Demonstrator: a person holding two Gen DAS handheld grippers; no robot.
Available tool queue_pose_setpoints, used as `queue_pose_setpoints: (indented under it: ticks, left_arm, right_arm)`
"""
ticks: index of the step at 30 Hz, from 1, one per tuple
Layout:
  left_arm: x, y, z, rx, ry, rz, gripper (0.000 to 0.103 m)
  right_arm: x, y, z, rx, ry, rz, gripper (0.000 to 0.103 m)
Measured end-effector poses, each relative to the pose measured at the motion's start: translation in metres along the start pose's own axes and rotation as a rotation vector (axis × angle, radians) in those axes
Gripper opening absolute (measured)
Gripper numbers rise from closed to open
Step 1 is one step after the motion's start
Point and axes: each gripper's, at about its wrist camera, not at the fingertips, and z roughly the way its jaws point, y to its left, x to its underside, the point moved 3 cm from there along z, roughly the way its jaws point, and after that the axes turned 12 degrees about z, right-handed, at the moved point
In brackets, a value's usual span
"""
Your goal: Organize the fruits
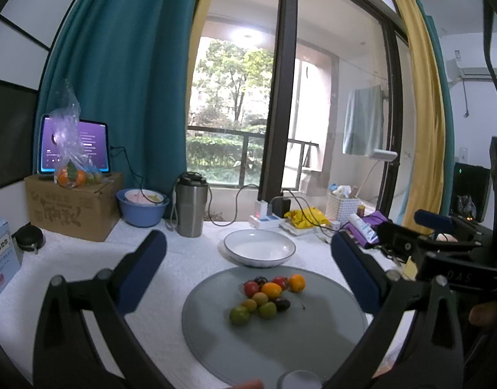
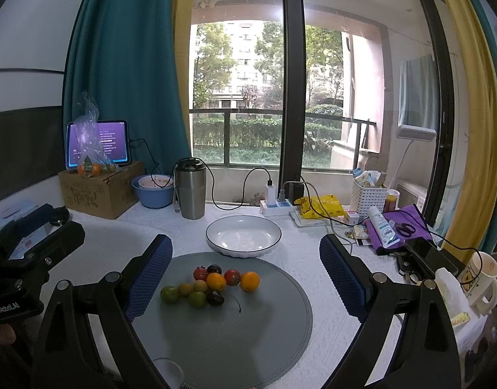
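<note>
While both grippers hang spread and empty, the fruit waits untouched.
The cluster of small red, orange, green and dark round fruits point(image 2: 209, 285) lies on the round grey mat point(image 2: 248, 340), ahead of the right gripper point(image 2: 245, 262) and left gripper point(image 1: 248, 265); the empty white dark-rimmed bowl point(image 2: 243, 235) sits just beyond, neither gripper clearly nearer.

Glossy plate point(image 2: 243, 235), matt mat point(image 2: 248, 330), steel tumbler point(image 2: 190, 194).
</note>
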Motion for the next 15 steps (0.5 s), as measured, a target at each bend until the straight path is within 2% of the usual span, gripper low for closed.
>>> queue_pose_setpoints:
  ticks: [15]
  left_arm:
    - [-0.0001,0.0012,0.0003,0.0,0.0,-0.004,0.102]
  right_arm:
    - [0.0005,-0.0002,-0.0009,0.001,0.002,-0.003,0.094]
